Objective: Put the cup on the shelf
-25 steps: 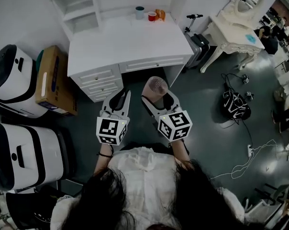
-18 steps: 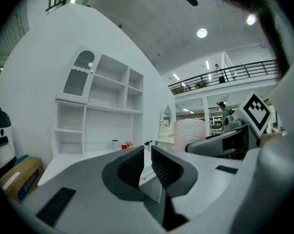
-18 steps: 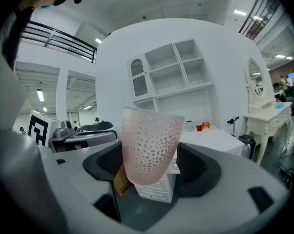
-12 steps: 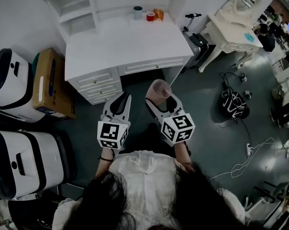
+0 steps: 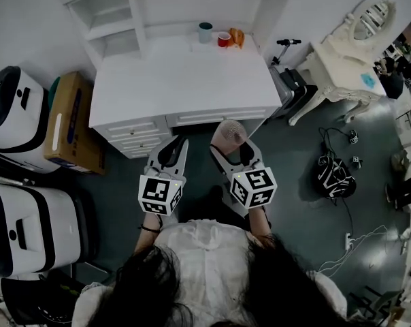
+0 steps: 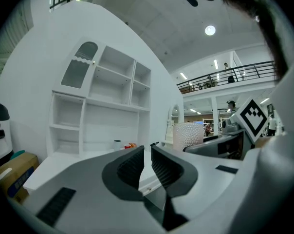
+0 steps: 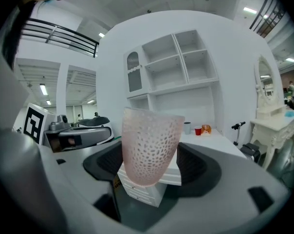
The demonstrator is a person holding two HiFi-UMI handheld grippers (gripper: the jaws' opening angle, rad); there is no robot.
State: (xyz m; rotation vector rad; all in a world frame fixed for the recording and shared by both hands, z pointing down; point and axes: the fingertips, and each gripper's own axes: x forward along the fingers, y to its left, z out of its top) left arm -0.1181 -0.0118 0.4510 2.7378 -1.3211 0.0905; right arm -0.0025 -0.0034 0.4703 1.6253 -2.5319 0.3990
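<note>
A pale pink dimpled cup stands upright between the jaws of my right gripper, which is shut on it; the cup also shows in the head view, just in front of the white desk. My left gripper hangs beside it, shut with nothing between its pads. The white shelf unit rises at the desk's back, its open compartments ahead of me.
A grey cup, a red cup and an orange item stand at the desk's back. Left of the desk are a cardboard box and white machines; right, a scooter, vanity table and black bag.
Both grippers and the head have come a little closer to the desk, the pink cup still held. The desk and shelf now sit lower and larger in the head view.
</note>
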